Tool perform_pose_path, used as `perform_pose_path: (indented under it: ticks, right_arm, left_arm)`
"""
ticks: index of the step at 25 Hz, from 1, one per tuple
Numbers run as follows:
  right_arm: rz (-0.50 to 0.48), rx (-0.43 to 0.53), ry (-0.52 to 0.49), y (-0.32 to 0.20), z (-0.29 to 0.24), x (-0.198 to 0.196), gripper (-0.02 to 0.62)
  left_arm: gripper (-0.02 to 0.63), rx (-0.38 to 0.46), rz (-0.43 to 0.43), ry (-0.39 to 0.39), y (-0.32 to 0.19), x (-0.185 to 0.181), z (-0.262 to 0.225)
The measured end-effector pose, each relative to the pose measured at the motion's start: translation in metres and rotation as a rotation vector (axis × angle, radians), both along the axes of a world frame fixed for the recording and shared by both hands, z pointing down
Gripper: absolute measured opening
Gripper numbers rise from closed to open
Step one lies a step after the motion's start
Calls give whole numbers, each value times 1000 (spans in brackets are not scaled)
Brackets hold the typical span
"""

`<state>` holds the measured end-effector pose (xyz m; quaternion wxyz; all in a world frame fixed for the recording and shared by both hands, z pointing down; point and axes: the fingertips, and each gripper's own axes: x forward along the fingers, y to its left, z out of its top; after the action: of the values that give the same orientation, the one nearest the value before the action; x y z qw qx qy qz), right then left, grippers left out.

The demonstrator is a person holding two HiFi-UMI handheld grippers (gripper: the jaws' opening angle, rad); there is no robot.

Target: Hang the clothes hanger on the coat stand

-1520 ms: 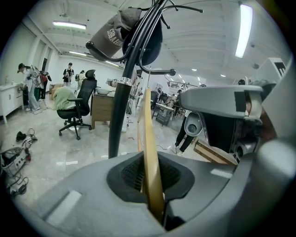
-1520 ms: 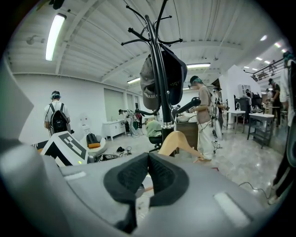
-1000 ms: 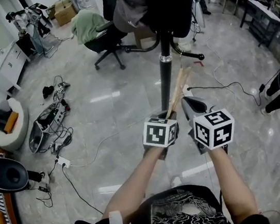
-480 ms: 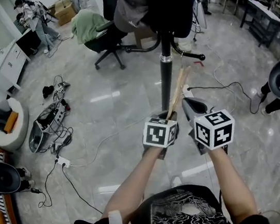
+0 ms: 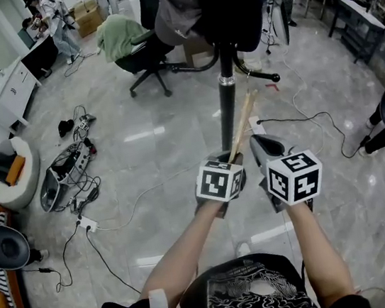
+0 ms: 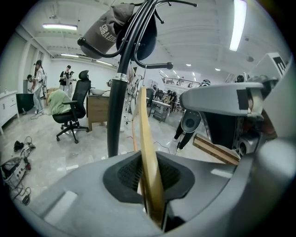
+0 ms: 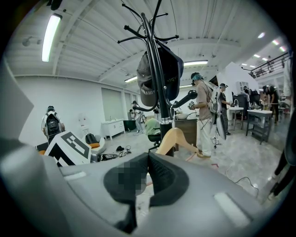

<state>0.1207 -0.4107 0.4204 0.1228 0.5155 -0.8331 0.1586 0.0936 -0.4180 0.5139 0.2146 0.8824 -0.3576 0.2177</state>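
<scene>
A light wooden clothes hanger (image 5: 244,122) slants up from my left gripper (image 5: 230,160) toward the black coat stand (image 5: 229,105). In the left gripper view the jaws of the left gripper (image 6: 149,172) are shut on the edge of the hanger (image 6: 148,139), with the coat stand (image 6: 117,99) just behind it. A grey cap (image 6: 102,31) and a dark garment hang on the stand's upper hooks. My right gripper (image 5: 263,143) is close beside the left one, shut and holding nothing. From the right gripper (image 7: 148,170) the hanger (image 7: 175,137) shows in front of the coat stand (image 7: 158,69).
A black office chair (image 5: 145,56) draped with green cloth stands behind the coat stand. Cables and a power strip (image 5: 87,223) trail across the floor at left, beside a toolbox (image 5: 56,178). A white cable (image 5: 316,118) runs right. People stand by desks farther back.
Both grippers and the hanger have held still. Only people and a dark object at the right edge have shifted in the background.
</scene>
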Motion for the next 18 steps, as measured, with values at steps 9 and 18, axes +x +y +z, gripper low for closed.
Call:
perform_pose_path:
  ticks: [9, 18]
  right_arm:
    - [1, 6, 0, 5, -2, -1, 0]
    - [9, 5, -4, 14, -1, -1, 0]
  left_arm:
    - [31, 5, 7, 6, 4, 2, -2]
    - [101, 22, -1, -16, 5, -2, -4]
